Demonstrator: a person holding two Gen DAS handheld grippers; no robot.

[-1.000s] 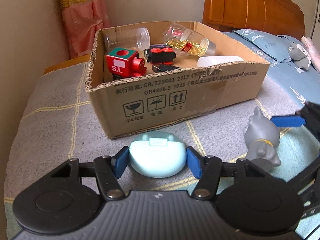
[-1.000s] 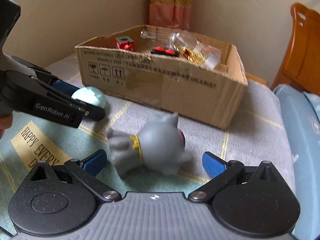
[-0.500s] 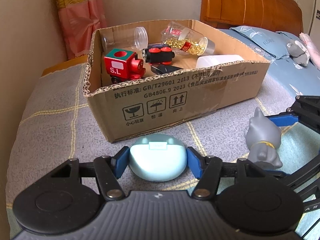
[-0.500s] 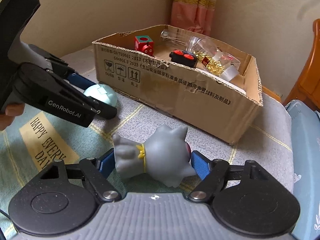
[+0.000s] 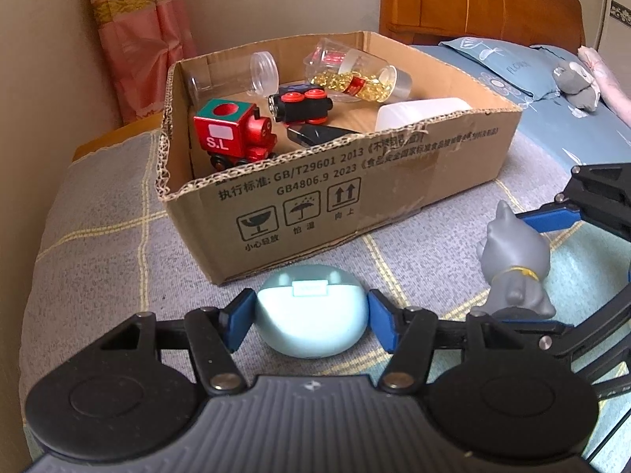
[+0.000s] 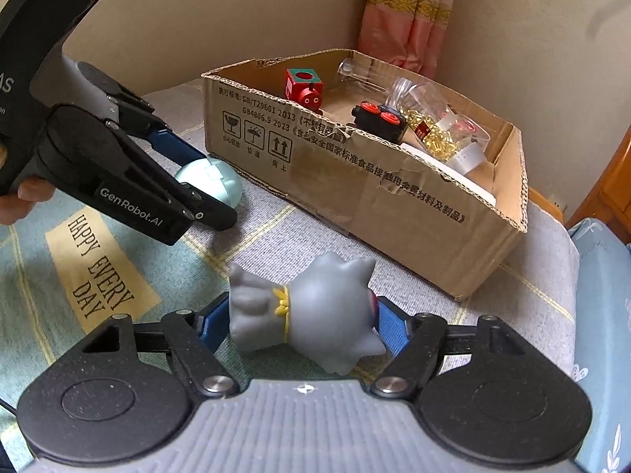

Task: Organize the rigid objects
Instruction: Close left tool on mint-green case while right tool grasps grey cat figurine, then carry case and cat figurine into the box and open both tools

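My left gripper (image 5: 311, 317) is shut on a pale blue oval case (image 5: 311, 311), held just above the grey checked cloth in front of the cardboard box (image 5: 355, 197). The case also shows in the right wrist view (image 6: 215, 185). My right gripper (image 6: 299, 325) is shut on a grey cat figurine (image 6: 307, 315), lifted off the cloth; the figurine also shows in the left wrist view (image 5: 516, 264). The box (image 6: 394, 197) holds a red toy train (image 5: 232, 134), a black toy car (image 5: 301, 108), a jar of yellow capsules (image 5: 355, 75), a clear jar (image 5: 236, 75) and a white container (image 5: 418, 112).
A teal cloth with "HAPPY EVERY DAY" lettering (image 6: 98, 272) lies at the left. A wooden headboard (image 5: 473, 4), blue pillow (image 5: 512, 67) and a grey plush toy (image 5: 575, 82) are at the right. A pink curtain (image 5: 138, 31) hangs behind the box.
My right gripper closed on the cat figurine and lifted it. Both grippers rose and moved toward the box; the left still holds the blue case.
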